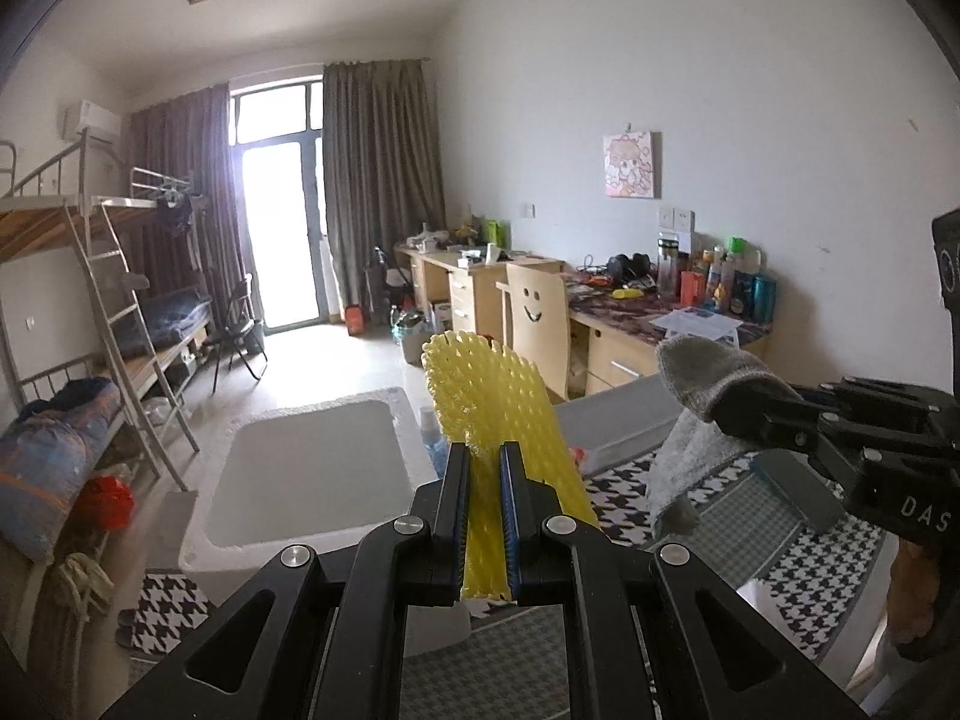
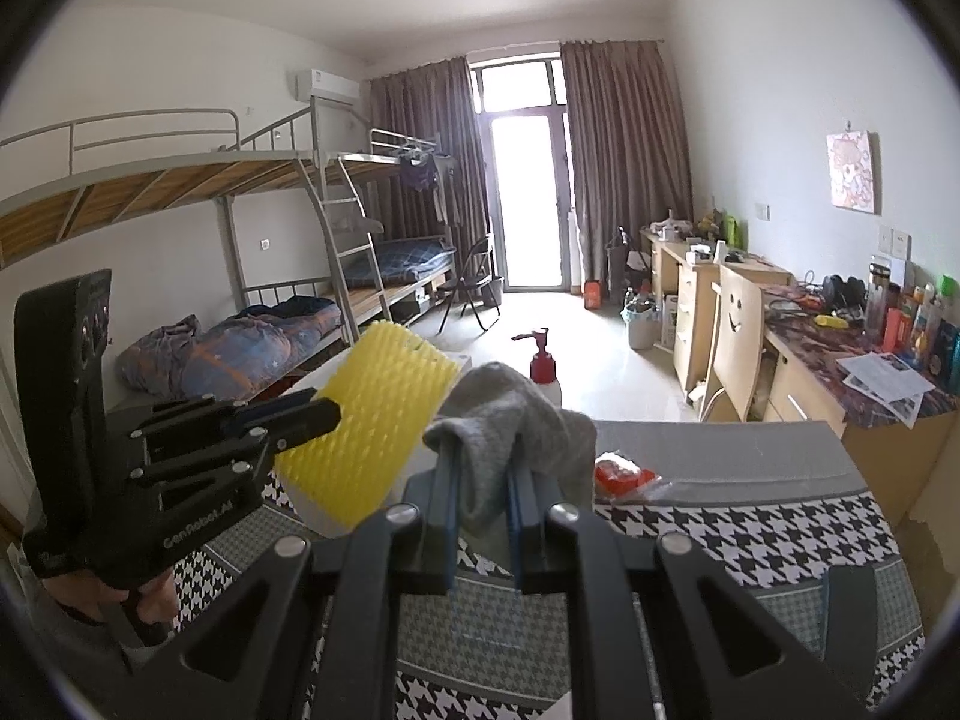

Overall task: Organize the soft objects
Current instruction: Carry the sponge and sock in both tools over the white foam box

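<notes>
My left gripper point(image 1: 485, 456) is shut on a yellow foam net sleeve point(image 1: 489, 402), held up above the table; the sleeve also shows in the right wrist view point(image 2: 372, 420) with the left gripper point(image 2: 327, 414) on it. My right gripper point(image 2: 483, 462) is shut on a grey sock point(image 2: 516, 426), held up beside the sleeve. In the left wrist view the sock point(image 1: 702, 378) drapes over the right gripper point(image 1: 729, 414). A white foam box point(image 1: 306, 468) stands open below and left of the sleeve.
A table with a houndstooth cloth point(image 2: 750, 534) lies under both grippers. A red and clear packet point(image 2: 624, 474) lies on it. A red pump bottle point(image 2: 543, 366) stands behind. Bunk beds point(image 2: 240, 276) stand left, desks and a chair point(image 2: 735, 336) right.
</notes>
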### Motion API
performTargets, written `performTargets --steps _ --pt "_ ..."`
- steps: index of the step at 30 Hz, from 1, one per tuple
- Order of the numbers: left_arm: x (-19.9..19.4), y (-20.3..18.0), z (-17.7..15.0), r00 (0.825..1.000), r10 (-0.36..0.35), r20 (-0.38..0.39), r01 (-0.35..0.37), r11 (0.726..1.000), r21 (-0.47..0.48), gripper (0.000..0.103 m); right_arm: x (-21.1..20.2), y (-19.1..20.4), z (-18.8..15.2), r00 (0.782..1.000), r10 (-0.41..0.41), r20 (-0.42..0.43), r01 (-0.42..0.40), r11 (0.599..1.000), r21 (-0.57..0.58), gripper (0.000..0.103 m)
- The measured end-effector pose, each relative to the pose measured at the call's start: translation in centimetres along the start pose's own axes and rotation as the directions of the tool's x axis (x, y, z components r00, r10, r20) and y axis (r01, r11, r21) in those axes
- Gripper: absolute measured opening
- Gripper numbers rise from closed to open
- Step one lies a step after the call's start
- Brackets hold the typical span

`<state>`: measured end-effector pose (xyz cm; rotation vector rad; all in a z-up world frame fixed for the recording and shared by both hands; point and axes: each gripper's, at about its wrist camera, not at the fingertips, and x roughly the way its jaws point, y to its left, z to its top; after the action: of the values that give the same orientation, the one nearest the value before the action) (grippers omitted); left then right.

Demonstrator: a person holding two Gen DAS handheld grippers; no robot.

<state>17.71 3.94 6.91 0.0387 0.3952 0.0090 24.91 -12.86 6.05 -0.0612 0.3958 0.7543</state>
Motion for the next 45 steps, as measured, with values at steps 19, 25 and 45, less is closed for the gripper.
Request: performTargets --steps 19,25,45 --pt "1.8 1.8 2.3 0.999 0.032 0.022 -0.032 0.999 -0.019 0.010 1.6 0.4 1.5 1.000 0.003 -0.004 -0.003 1.000 -0.019 0.016" --pt "2.2 3.0 2.6 0.998 0.067 0.019 -0.066 0.997 -0.039 0.010 2.8 1.2 2.4 1.000 0.007 -0.011 -0.007 0.999 -0.038 0.016" --pt "2.8 6.4 2.8 0.983 0.184 0.003 -0.183 0.980 -0.080 0.010 5.2 3.4 4.2 0.996 0.090 -0.022 -0.091 0.994 -0.066 0.016"
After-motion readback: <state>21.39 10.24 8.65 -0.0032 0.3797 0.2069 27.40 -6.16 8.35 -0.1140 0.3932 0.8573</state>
